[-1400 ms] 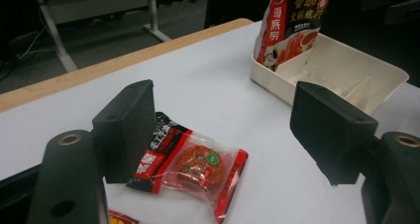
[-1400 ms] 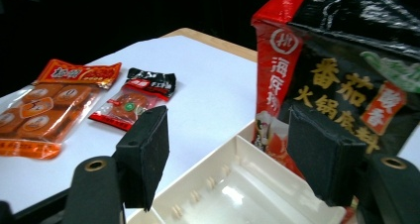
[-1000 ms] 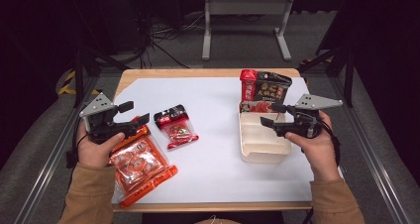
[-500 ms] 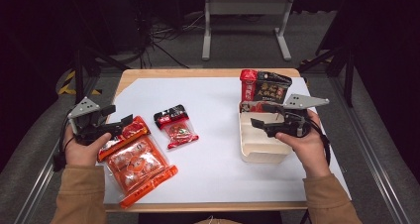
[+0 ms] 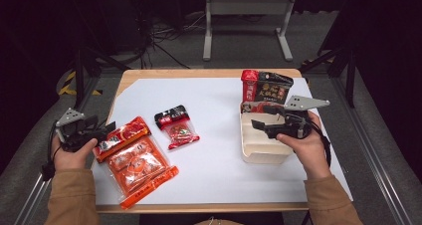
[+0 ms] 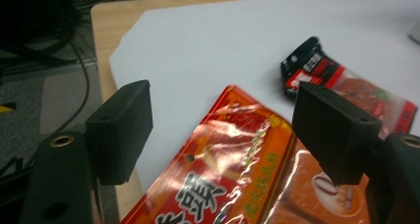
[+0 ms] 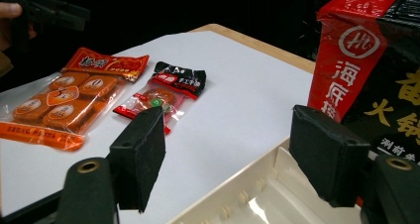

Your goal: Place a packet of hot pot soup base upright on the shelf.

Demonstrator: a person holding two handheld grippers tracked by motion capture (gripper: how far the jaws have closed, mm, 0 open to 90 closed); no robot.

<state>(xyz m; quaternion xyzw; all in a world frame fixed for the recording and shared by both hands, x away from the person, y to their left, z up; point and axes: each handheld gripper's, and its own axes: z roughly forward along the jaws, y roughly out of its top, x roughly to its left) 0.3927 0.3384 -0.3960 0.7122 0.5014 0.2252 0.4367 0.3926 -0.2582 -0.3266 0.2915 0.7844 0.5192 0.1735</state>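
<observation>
A large orange snack packet [image 5: 137, 158] lies flat at the table's left front, and its red top strip [image 6: 233, 149] sits just beyond my open left gripper [image 6: 228, 115]. In the high view the left gripper [image 5: 105, 129] hovers at the table's left edge, pointing right at that strip. A small red-and-black packet [image 5: 176, 127] lies near the middle. My right gripper [image 5: 256, 124] stands open over the cream tray [image 5: 259, 148], holding nothing. A red-and-black bag [image 5: 263, 88] stands upright at the tray's far end.
White paper [image 5: 214, 105] covers most of the wooden table [image 5: 149, 74]. In the right gripper view the tray's ribbed wall [image 7: 237, 199] is close below the jaws, with the bag [image 7: 356, 50] at the right. A metal frame stands beyond the table.
My left gripper has drawn back to the left, off the orange packet and out to the table's edge. The right gripper has shifted slightly left over the tray.
</observation>
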